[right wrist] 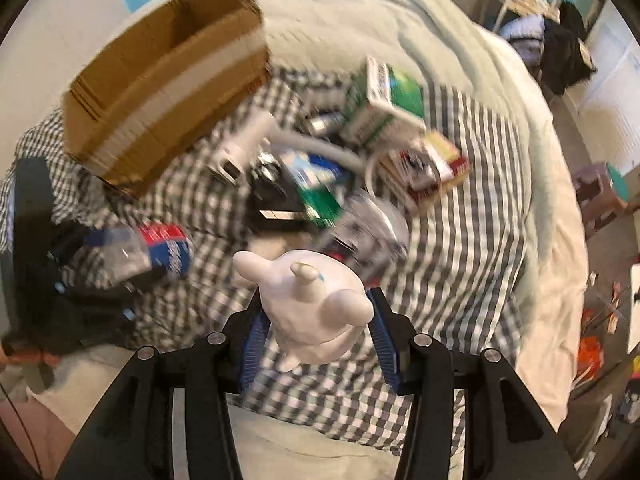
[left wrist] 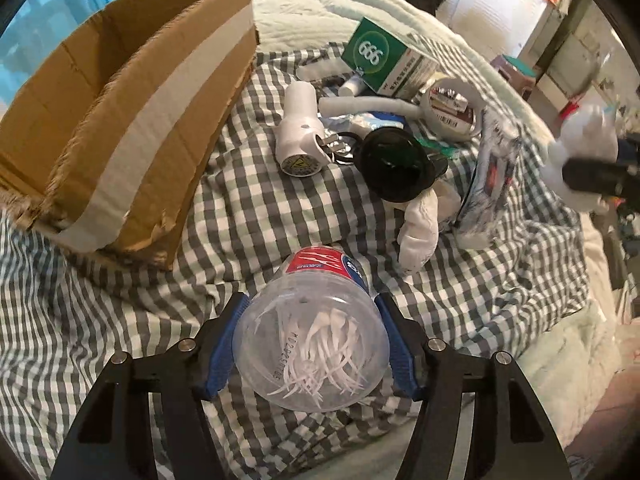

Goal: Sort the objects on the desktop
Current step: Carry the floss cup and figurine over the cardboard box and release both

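Observation:
My left gripper [left wrist: 312,344] is shut on a clear plastic jar of white floss picks [left wrist: 316,340] with a red and blue label, held above the checked cloth. My right gripper [right wrist: 316,320] is shut on a white toy figure [right wrist: 316,308] with stubby arms, held in the air; the figure also shows at the right edge of the left wrist view [left wrist: 580,152]. The jar and left gripper show blurred at the left of the right wrist view [right wrist: 160,256]. An open cardboard box [left wrist: 120,120] stands at the left of both views [right wrist: 160,88].
A pile lies on the checked cloth [left wrist: 260,216]: a white charger plug [left wrist: 300,132], a green 999 box [left wrist: 384,60], a black round lid [left wrist: 396,164], a tape roll [left wrist: 452,108], a white sock [left wrist: 420,228], a plastic packet [left wrist: 488,184]. Pale bedding surrounds it.

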Motion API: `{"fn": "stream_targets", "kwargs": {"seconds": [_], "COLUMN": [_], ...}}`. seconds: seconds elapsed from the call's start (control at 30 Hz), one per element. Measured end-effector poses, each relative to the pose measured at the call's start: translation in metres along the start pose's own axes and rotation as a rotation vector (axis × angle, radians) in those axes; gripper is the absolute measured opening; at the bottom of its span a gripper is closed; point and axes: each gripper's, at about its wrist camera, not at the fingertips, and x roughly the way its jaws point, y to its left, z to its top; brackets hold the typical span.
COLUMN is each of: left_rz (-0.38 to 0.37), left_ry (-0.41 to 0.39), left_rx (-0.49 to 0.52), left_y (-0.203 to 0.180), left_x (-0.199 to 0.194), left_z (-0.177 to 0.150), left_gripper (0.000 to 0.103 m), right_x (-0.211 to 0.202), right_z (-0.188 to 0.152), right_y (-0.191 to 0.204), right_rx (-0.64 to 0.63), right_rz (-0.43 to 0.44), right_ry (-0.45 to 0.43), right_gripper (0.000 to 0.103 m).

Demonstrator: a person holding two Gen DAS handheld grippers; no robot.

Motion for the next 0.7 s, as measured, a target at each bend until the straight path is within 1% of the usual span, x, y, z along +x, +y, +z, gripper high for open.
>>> {"fn": "stream_targets", "kwargs": {"seconds": [0.03, 0.07, 0.13, 0.23, 0.33, 0.4, 0.5, 0.6, 0.7], "left_rz": [-0.012, -0.021, -0.054, -0.112, -0.128, -0.129, -0.121, -0.063, -0.04], "left_ry": [-0.007, -0.014, -0.041, -0.12, -0.185, -0.22, -0.271, -0.332, -0.352], "left_rx": [-0.014, -0.028, -0.082, -0.184, -0.227, -0.244, -0.303, -0.353, -0.438], "left_y": [0.002, 0.004, 0.01, 0.023, 0.029, 0.034, 0.053, 0.073, 0.096], "left_x": [-0.005, -0.009, -0.022, -0.049, -0.075, -0.091, -0.114, -0.135, -0.147], "left_z": [-0.001, 0.0, 0.005, 0.017, 0.031, 0.041, 0.055, 0.063, 0.066], "left_gripper": [0.066, 0.066, 0.065, 0.065, 0.065, 0.065, 0.065, 0.065, 0.065], "right_x": [-0.007, -0.013, -0.028, -0.045, -0.065, -0.077, -0.085, -0.087, -0.09], "right_z": [0.007, 0.011, 0.026, 0.046, 0.067, 0.079, 0.092, 0.106, 0.12], "right_y": [0.007, 0.01, 0.022, 0.035, 0.047, 0.054, 0.065, 0.075, 0.088], "right_rx": [-0.009, -0.067, -0.083, -0.093, -0.088, -0.088, -0.092, -0.086, -0.09], "right_rz": [-0.001, 0.024, 0.026, 0.026, 0.041, 0.055, 0.06, 0.08, 0.102], "right_ry": [-0.013, -0.021, -0.046, -0.087, -0.135, -0.166, -0.194, -0.201, -0.217], "right_gripper": [0.047, 0.047, 0.047, 0.047, 0.047, 0.047, 0.047, 0.047, 0.047]}}
